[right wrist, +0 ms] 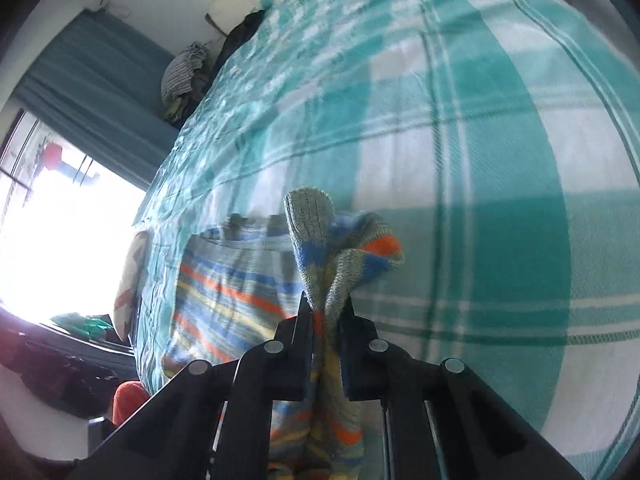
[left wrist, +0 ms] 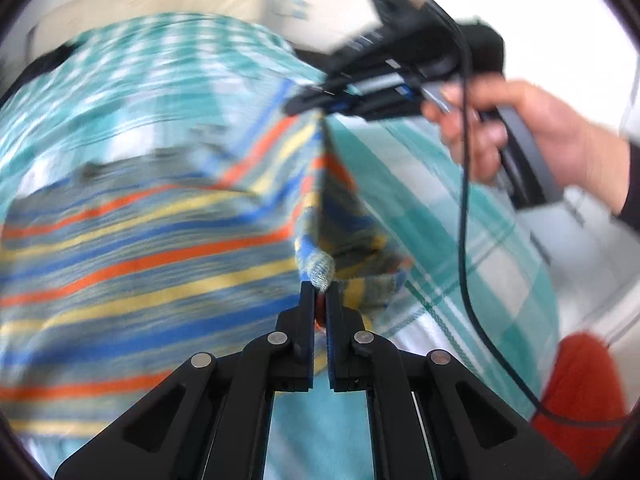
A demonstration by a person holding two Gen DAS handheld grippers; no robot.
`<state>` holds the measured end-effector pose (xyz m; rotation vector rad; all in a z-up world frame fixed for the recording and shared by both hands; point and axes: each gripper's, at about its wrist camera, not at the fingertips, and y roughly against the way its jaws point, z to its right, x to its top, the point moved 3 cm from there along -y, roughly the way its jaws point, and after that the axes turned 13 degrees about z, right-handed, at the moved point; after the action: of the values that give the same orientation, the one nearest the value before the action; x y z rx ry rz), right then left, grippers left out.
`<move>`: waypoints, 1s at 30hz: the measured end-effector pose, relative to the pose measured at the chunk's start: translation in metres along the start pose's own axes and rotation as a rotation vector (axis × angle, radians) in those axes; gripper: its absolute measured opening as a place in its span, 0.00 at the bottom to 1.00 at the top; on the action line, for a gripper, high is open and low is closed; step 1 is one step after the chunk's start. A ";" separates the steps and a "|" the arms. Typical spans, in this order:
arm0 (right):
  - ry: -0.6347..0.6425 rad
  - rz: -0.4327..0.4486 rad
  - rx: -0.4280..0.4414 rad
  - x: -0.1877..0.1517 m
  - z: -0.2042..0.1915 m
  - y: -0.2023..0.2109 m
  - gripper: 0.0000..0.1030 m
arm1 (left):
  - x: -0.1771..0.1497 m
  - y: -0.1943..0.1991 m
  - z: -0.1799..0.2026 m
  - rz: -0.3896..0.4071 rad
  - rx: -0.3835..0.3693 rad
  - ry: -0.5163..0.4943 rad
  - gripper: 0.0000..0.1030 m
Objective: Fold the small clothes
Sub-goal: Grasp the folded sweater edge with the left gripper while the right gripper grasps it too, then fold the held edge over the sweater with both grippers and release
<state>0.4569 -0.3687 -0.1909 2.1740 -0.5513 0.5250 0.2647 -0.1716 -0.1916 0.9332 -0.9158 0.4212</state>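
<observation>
A small striped knit garment (left wrist: 132,248), grey with orange, blue and yellow bands, hangs lifted over the bed. My left gripper (left wrist: 319,294) is shut on one grey edge of it. My right gripper (right wrist: 326,306) is shut on another bunched edge of the same garment (right wrist: 224,292); it also shows in the left wrist view (left wrist: 310,104) at the upper right, held by a hand (left wrist: 532,132), with the cloth stretched between the two grippers. The left view is motion-blurred.
A teal and white checked bedspread (right wrist: 460,160) covers the bed beneath. A red object (left wrist: 580,392) lies off the bed edge. A striped bundle (right wrist: 182,70) and dark clothes sit at the far end, near a teal curtain (right wrist: 88,88) and bright window.
</observation>
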 end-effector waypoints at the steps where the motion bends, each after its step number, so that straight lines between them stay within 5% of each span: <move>1: 0.011 0.007 0.013 0.004 -0.012 -0.001 0.11 | 0.004 0.015 -0.015 0.019 0.014 0.044 0.03; 8: 0.050 -0.014 0.143 0.005 -0.125 -0.072 0.11 | -0.004 0.087 -0.129 0.062 0.136 0.306 0.03; 13: 0.002 -0.070 0.155 -0.013 -0.185 -0.149 0.11 | -0.034 0.113 -0.195 0.052 0.236 0.459 0.05; 15: 0.003 -0.082 0.158 -0.025 -0.201 -0.180 0.18 | -0.049 0.117 -0.213 0.000 0.280 0.503 0.08; 17: -0.012 -0.135 0.165 -0.044 -0.210 -0.212 0.63 | -0.056 0.124 -0.225 -0.036 0.306 0.534 0.26; 18: -0.027 -0.150 0.158 -0.051 -0.209 -0.217 0.64 | -0.058 0.131 -0.227 -0.041 0.314 0.532 0.46; 19: -0.045 -0.144 0.173 -0.056 -0.210 -0.218 0.64 | -0.057 0.140 -0.226 -0.025 0.327 0.514 0.52; 24: 0.081 -0.003 0.173 -0.051 -0.202 -0.149 0.63 | -0.033 0.153 -0.216 0.048 0.265 0.447 0.52; 28: 0.247 0.023 0.091 -0.074 -0.180 -0.083 0.63 | 0.003 0.117 -0.206 0.090 0.162 0.355 0.63; 30: 0.288 0.011 0.093 -0.097 -0.176 -0.063 0.62 | 0.002 0.095 -0.201 0.035 0.083 0.352 0.62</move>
<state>0.3798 -0.1732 -0.1791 2.1322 -0.3875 0.8678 0.3006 0.0474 -0.1969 0.8835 -0.5976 0.6352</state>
